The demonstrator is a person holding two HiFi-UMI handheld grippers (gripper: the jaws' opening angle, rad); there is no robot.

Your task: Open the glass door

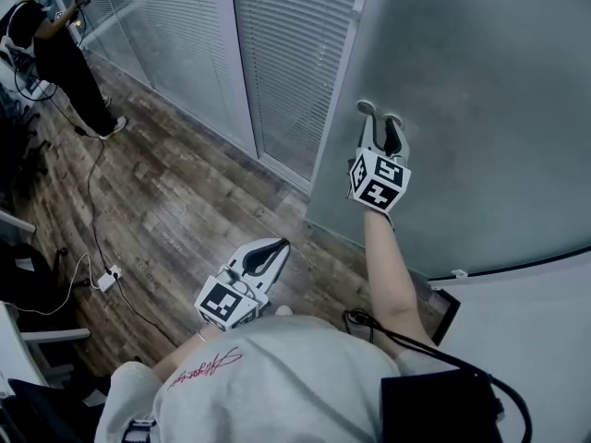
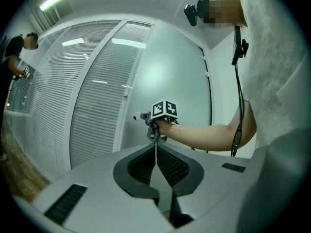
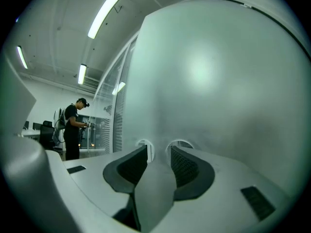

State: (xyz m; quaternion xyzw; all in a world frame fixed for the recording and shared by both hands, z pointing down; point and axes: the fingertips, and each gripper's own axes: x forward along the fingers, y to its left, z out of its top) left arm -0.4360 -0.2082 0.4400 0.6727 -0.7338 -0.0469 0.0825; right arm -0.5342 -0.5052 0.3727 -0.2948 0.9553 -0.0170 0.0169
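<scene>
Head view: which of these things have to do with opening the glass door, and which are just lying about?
Job in hand:
- glass door
- right gripper, jaws apart, close at the door
- left gripper, jaws together, held back

Lying about:
- power strip and cable on the floor
- another person far off
- blinds
</scene>
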